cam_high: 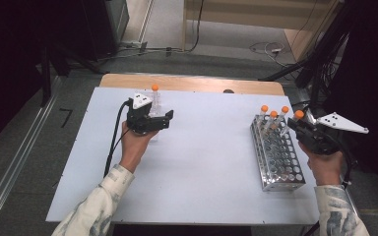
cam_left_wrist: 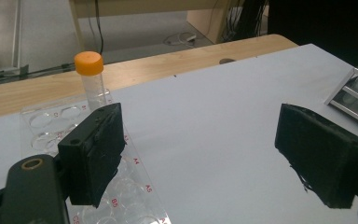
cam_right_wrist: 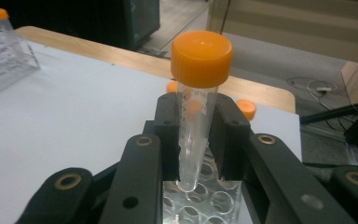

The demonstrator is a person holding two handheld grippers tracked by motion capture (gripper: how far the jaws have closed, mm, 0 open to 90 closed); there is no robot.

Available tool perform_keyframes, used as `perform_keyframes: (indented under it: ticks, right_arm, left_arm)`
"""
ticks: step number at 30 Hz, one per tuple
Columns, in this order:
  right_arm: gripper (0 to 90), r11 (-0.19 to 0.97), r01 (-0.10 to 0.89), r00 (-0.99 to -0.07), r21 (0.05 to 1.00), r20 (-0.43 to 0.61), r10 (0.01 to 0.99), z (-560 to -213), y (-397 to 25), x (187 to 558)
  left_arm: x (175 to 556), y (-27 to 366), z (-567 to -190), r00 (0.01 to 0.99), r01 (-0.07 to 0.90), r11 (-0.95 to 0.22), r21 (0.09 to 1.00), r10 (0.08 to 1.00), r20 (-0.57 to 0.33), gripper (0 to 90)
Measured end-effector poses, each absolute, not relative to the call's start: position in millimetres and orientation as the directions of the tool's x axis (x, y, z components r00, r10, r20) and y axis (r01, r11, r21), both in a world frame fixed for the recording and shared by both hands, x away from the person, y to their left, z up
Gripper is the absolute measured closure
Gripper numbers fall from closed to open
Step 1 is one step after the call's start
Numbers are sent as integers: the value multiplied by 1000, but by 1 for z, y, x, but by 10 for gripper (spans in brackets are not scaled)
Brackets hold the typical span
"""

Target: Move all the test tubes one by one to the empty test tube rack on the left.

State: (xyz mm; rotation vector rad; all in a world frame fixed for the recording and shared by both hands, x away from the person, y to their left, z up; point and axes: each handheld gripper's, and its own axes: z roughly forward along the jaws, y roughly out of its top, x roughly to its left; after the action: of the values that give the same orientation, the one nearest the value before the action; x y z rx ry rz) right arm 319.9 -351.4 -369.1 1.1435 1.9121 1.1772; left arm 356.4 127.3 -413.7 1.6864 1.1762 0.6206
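Table (cam_high: 197, 162): white, work under way | metal rack (cam_high: 277, 153): below right gripper (cam_right_wrist: 192, 140), three tubes seated | clear rack (cam_left_wrist: 51, 122): beside left gripper (cam_left_wrist: 214, 158), one tube (cam_left_wrist: 92, 80) seated | right: clamped on tube (cam_right_wrist: 196, 116), lifted over holes | left: jaws apart, empty | transfer barely begun.

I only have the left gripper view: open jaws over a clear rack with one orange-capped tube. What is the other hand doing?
Observer: The right gripper is shut on a tube with an orange cap, jaws clamped on its clear body below the cap.
Operator: Is that tube seated in anything?
Observer: In the right gripper view its tip hangs just above the holes of the metal rack; I cannot tell if it touches.
Operator: Any other tubes over there?
Observer: Yes, the high view shows three more orange-capped tubes standing at the far end of that rack.
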Motion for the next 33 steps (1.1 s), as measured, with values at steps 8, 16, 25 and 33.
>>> perform_keyframes:
  ticks: [8,16,25,33]
  right_arm:
    - [720,249,349,-494,903,-49,868,-364,-331,308]
    - [720,280,350,-555,894,-43,831,-371,-301,312]
    - [720,315,357,-605,880,-39,795,-383,-269,319]
    - [721,325,376,-641,868,-10,767,-391,-243,323]
  left_arm:
    - [353,126,-411,417,413,-80,907,902,-111,165]
    - [353,122,-411,427,417,-81,905,896,-117,169]
    - [350,113,-413,461,421,-96,902,879,-122,169]
    - [348,105,-413,484,416,-100,904,866,-127,169]
